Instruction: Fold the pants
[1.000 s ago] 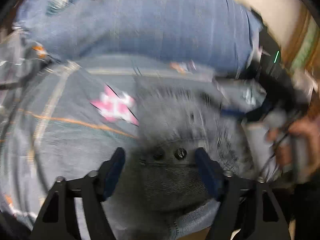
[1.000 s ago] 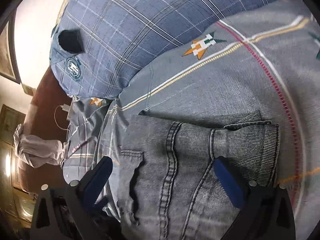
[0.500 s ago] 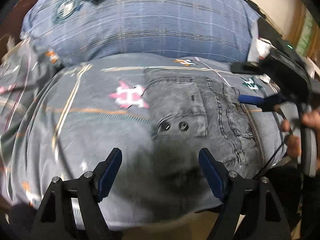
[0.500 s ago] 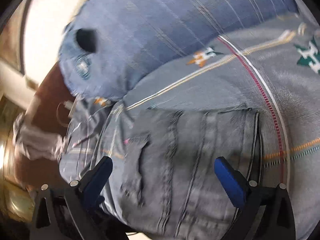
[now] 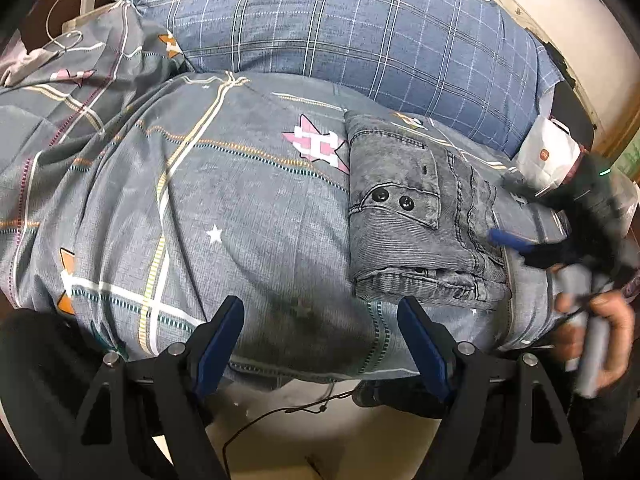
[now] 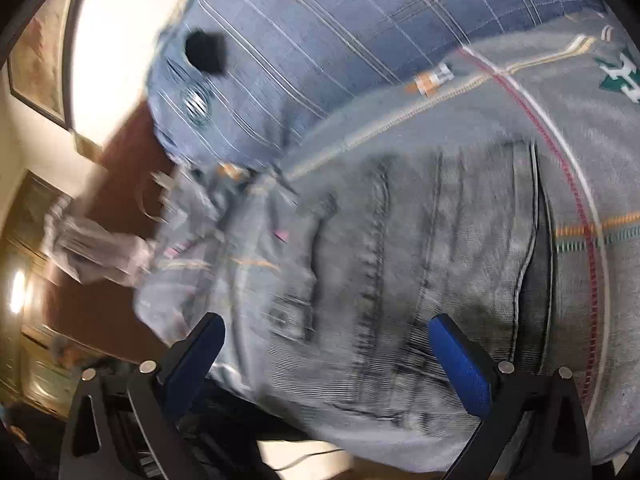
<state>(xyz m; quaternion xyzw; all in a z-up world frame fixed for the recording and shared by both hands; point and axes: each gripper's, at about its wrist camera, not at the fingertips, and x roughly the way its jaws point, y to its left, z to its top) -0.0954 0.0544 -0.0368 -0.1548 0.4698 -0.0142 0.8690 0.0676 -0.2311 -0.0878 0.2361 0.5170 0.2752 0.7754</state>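
Note:
Grey denim pants (image 5: 416,220) lie folded into a compact rectangle on the grey patterned bedspread (image 5: 224,208), right of centre in the left wrist view. My left gripper (image 5: 320,340) is open and empty, held back near the bed's front edge, apart from the pants. My right gripper (image 6: 328,356) is open and empty, just above the near edge of the pants (image 6: 400,280) in its blurred view. It also shows in the left wrist view (image 5: 520,240), at the pants' right side.
A large blue plaid pillow (image 5: 360,24) lies behind the pants. A white bag (image 5: 548,156) sits at the right by the wall. A white charger and cable (image 5: 80,4) lie at the far left. The floor (image 5: 320,432) shows below the bed edge.
My left gripper has pulled back from the pants toward the bed's front edge and stays open. My right gripper has also drawn back a little. The pants stay folded.

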